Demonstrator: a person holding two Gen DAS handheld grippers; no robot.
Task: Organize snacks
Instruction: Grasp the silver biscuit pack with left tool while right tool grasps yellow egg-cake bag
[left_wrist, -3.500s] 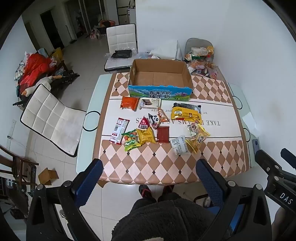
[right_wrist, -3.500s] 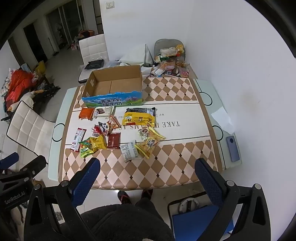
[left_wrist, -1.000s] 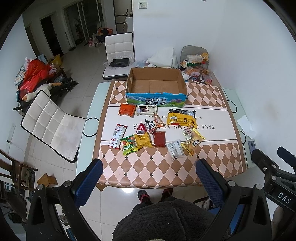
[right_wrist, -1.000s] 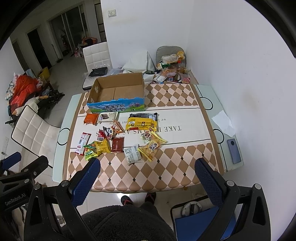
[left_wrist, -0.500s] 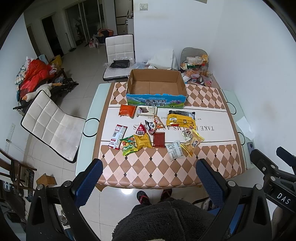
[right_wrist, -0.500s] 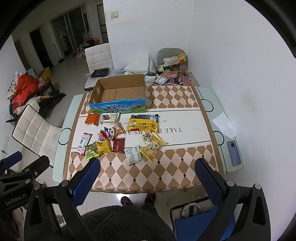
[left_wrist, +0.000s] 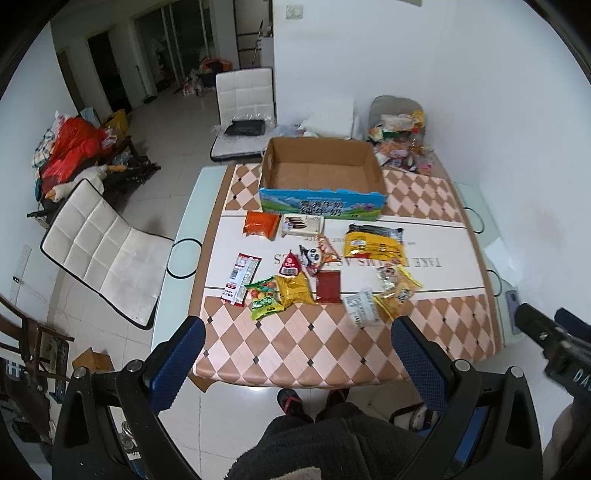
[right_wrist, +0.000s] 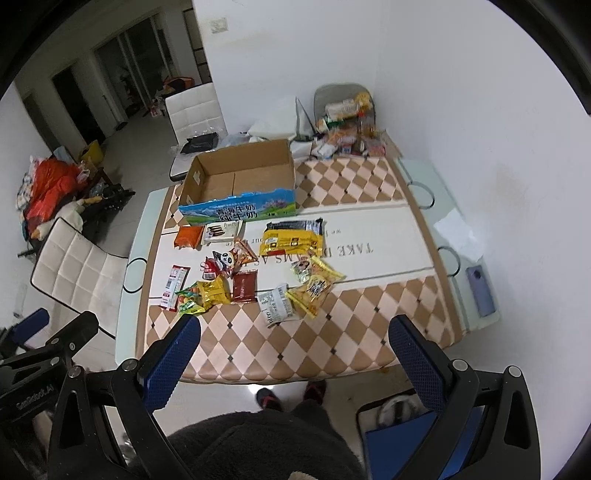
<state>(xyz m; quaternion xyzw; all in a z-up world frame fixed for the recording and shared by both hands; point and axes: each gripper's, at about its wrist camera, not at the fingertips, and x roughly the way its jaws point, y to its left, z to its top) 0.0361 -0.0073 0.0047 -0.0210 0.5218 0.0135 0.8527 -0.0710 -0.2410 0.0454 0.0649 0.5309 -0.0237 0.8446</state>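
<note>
Several snack packets lie spread on the checkered table (left_wrist: 295, 343) (right_wrist: 351, 343): a big yellow bag (left_wrist: 373, 242) (right_wrist: 291, 238), a dark red packet (left_wrist: 328, 286) (right_wrist: 243, 287), an orange packet (left_wrist: 260, 223) (right_wrist: 189, 236), a green candy bag (left_wrist: 264, 297). Behind them stands an open cardboard box (left_wrist: 319, 171) (right_wrist: 240, 177) with a blue front and nothing inside. My left gripper (left_wrist: 297, 363) and right gripper (right_wrist: 295, 362) hover high above the table's near edge, both open and holding nothing.
White chairs stand left of the table (left_wrist: 107, 247) and behind it (left_wrist: 245, 107). A pile of packets and bags (left_wrist: 399, 140) fills the far right corner. A phone (right_wrist: 480, 291) lies at the right edge. A person's dark sleeve and feet show below.
Both grippers have risen and pulled back, so the table looks smaller and farther off. Nothing on the table has moved.
</note>
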